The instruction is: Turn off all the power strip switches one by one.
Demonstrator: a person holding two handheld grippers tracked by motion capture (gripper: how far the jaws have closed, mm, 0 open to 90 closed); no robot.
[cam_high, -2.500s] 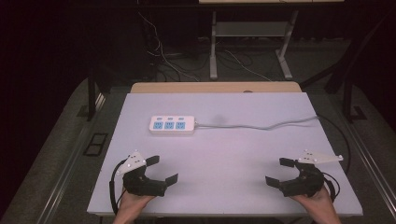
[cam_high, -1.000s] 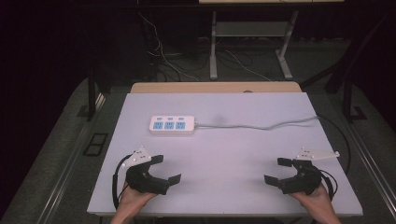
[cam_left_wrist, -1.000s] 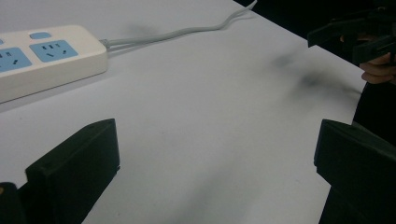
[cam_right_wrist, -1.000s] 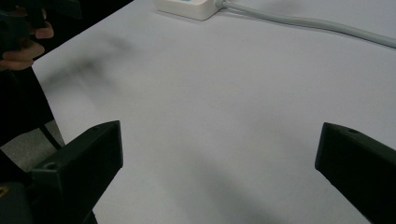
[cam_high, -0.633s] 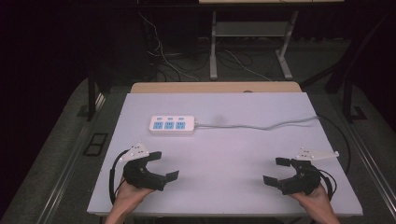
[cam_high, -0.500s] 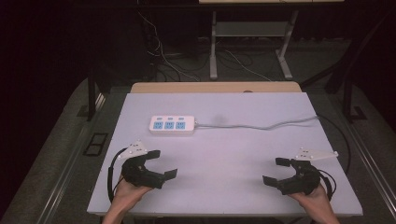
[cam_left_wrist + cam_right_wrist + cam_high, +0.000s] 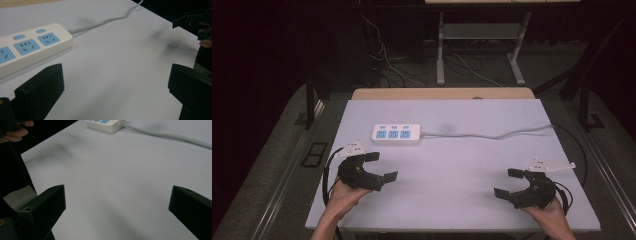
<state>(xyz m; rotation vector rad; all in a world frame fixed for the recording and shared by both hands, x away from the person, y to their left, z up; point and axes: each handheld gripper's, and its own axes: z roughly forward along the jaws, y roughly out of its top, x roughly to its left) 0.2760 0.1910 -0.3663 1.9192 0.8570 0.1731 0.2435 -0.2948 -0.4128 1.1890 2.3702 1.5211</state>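
The left gripper [image 7: 378, 166] rests low at the near left of the white table [image 7: 472, 165], its jaws spread wide and holding nothing. The right gripper [image 7: 508, 183] sits at the near right, jaws likewise spread and empty. The white power strip [image 7: 396, 134], with three blue sockets, lies flat just ahead of the left gripper and slightly to its outer side, well apart from the right gripper. Its grey cable [image 7: 492, 134] leaves the end that faces the right gripper's side and runs off toward the far right edge of the table.

Judging by its closeness, the left gripper is the one to reach for the strip. To do that well, it should turn a little toward the strip's long body, approach low with the jaws wide, and close across the narrow width near the middle, not over the switches or the cable end. The right gripper can wait clear, or steady the cable.
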